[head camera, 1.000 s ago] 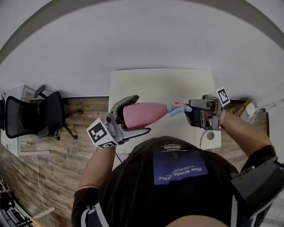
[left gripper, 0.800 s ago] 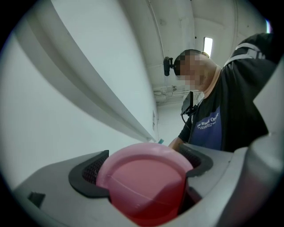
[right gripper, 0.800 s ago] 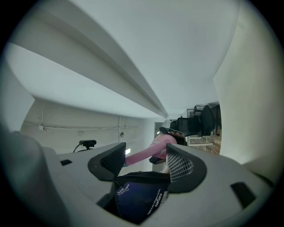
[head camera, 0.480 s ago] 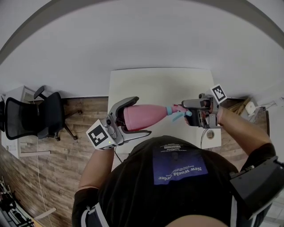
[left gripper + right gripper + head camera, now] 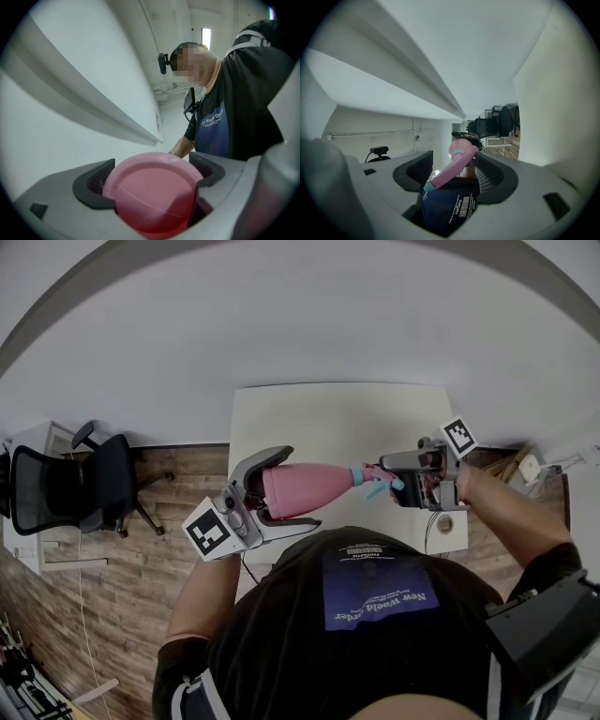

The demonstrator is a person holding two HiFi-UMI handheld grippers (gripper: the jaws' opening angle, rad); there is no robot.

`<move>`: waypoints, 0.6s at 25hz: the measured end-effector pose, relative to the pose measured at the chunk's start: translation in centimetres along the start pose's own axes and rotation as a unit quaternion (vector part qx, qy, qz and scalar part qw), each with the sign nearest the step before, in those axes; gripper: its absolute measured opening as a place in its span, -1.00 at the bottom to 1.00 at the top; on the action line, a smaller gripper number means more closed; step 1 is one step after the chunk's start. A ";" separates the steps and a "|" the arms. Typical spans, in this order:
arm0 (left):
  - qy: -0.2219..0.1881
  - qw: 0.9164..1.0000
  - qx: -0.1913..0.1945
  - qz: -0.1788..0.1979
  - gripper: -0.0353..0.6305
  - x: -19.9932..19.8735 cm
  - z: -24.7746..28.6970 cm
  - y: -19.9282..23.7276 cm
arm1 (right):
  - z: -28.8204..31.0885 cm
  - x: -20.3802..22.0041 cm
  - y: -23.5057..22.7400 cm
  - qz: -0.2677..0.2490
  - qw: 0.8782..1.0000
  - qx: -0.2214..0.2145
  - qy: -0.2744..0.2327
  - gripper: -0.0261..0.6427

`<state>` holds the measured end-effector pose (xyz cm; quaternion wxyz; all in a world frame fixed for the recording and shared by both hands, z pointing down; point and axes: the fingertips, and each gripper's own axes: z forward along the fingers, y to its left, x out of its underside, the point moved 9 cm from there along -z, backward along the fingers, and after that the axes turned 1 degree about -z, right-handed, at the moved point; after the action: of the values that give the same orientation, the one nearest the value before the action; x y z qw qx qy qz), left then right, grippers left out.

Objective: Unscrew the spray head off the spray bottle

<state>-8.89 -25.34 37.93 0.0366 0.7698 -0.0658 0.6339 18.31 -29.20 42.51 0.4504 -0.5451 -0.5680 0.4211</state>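
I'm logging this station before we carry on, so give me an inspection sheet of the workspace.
Surface: white table.
Job's things: pink spray bottle held level above the table; spray head on its neck.
Clutter: small round item at the table's near right corner.
Grippers: left gripper shut on the bottle's body; right gripper shut on the spray head.
Cables: thin dark cable by that corner.
Surroundings: black office chair, wood floor.

Head view overhead; gripper views share spray bottle (image 5: pixel 305 488).
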 end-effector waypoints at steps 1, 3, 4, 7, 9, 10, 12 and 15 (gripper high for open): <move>0.000 1.000 -0.002 0.004 0.61 0.0 0.1 -0.1 | 0.1 0.2 0.0 0.000 1.000 -0.002 0.003 -0.15; -0.002 1.000 -0.001 0.011 0.61 -0.1 0.2 -0.2 | 0.5 0.8 0.0 0.004 1.000 -0.010 0.020 -0.15; -0.001 1.000 0.003 0.014 0.61 -0.2 0.4 -0.3 | 0.9 1.0 0.0 0.005 0.999 -0.015 0.028 -0.15; 0.006 1.000 0.017 0.016 0.61 0.0 0.6 -0.3 | 2.0 0.8 0.0 0.001 0.999 -0.023 0.035 -0.15; 0.007 1.000 0.019 0.010 0.61 0.1 0.8 -0.2 | 2.6 0.5 0.0 -0.012 0.999 -0.017 0.034 -0.15; 0.007 1.000 0.018 0.007 0.61 0.2 0.9 -0.2 | 2.8 0.5 0.0 -0.020 0.999 -0.011 0.037 -0.16; 0.006 1.000 0.013 -0.001 0.61 0.3 0.9 -0.2 | 3.0 0.6 -0.1 -0.042 0.998 0.007 0.043 -0.36; 0.003 1.000 0.005 -0.013 0.61 0.4 0.9 0.0 | 3.0 0.6 -0.3 -0.067 0.996 0.030 0.045 -0.52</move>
<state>-7.97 -25.44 38.20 0.0414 0.7685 -0.0527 0.6363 15.31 -28.58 42.09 0.5192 -0.5105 -0.5693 0.3818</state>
